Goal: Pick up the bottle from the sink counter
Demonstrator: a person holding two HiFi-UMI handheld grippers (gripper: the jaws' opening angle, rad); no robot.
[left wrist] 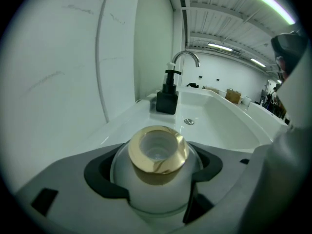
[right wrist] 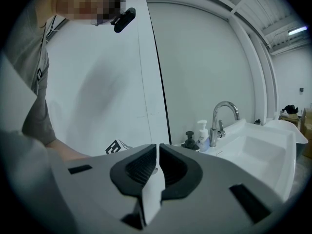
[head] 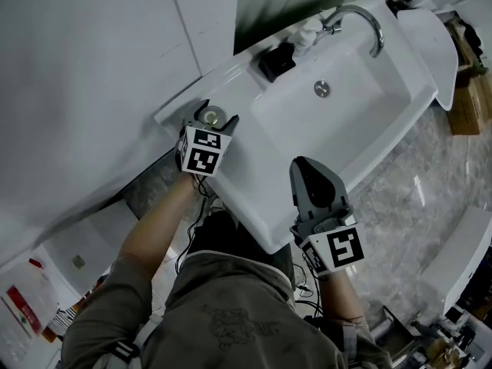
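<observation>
Clamping the frosted, gold-necked bottle is the left gripper; right gripper closed.

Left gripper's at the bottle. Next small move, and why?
Probably lift straight up. The left gripper has its pads seated on both sides of the bottle, below the gold cap, and the bottle appears to stand on the counter at its left end. The right gripper is shut and empty, away from the bottle.

White sink counter with black dispenser
</observation>
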